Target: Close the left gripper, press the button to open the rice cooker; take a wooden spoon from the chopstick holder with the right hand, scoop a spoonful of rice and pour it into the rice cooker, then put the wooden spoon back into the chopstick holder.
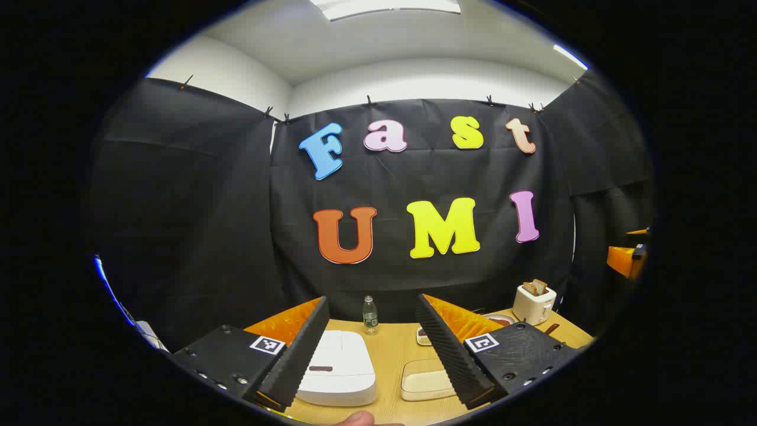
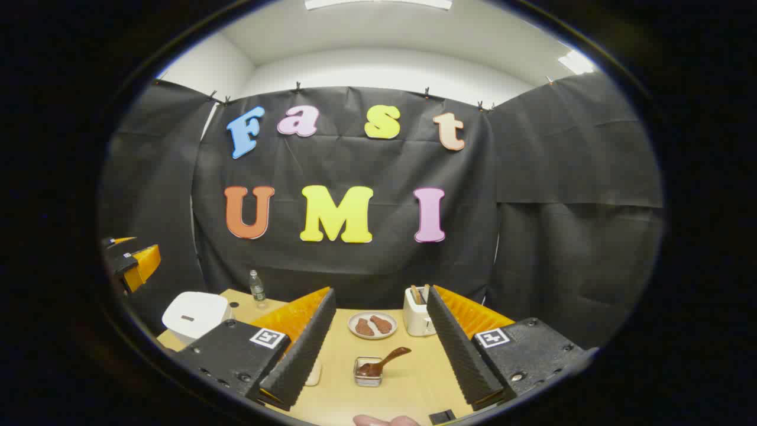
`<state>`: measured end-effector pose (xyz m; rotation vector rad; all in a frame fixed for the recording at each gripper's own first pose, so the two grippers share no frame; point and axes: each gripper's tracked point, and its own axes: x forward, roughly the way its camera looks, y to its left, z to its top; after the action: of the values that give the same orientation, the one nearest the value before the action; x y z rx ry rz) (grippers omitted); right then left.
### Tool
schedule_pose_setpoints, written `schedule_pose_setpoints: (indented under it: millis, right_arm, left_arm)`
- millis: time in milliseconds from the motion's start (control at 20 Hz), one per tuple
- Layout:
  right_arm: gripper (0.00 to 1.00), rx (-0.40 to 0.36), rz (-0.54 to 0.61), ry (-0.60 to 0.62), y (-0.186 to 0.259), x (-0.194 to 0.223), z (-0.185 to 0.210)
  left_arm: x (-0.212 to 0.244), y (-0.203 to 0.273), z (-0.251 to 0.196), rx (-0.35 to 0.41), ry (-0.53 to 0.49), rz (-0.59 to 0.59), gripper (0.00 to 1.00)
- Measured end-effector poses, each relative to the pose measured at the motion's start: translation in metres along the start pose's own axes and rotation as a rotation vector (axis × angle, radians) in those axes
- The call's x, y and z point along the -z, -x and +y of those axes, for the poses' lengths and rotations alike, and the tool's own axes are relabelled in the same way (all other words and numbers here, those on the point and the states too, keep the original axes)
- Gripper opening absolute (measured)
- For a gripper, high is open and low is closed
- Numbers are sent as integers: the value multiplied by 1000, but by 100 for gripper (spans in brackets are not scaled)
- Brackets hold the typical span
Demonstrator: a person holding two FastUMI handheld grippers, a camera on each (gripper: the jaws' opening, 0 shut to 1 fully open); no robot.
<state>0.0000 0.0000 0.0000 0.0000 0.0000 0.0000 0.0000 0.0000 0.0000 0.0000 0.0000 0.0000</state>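
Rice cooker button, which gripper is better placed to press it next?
Left. The rice cooker lies just ahead between the left gripper's open fingers; from the right gripper it sits far off to the side.

A staged recording booth, not a real kitchen: black cloth walls [image 2: 562, 177] clipped up under a white office ceiling [image 1: 414, 47] enclose a light wooden counter [image 2: 408, 378], where a white toaster [image 2: 417, 313] stands just right of a plate of brown food [image 2: 372, 325].

Wooden table [image 2: 408, 378] carries rice cooker [image 1: 338, 367], bottle [image 1: 369, 315], toaster [image 2: 417, 312], plate [image 2: 372, 325].
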Motion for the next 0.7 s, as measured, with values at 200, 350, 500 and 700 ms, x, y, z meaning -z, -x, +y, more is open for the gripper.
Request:
schedule_pose_setpoints:
  millis: [200,350,500,700]
  right_arm:
    - [100,7,2,7,0,1,-1]
    - [100,8,7,4,0,1,-2]
    - [100,10,6,7,1,2,-3]
    - [100,6,7,8,1,2,-3]
  left_arm:
    - [-2,-1,3,-5,-3,-7,95]
    - [2,-1,3,-9,-26,-3,95]
    - [3,1,1,-7,-20,5,95]
    - [4,-1,2,-6,-21,9,95]
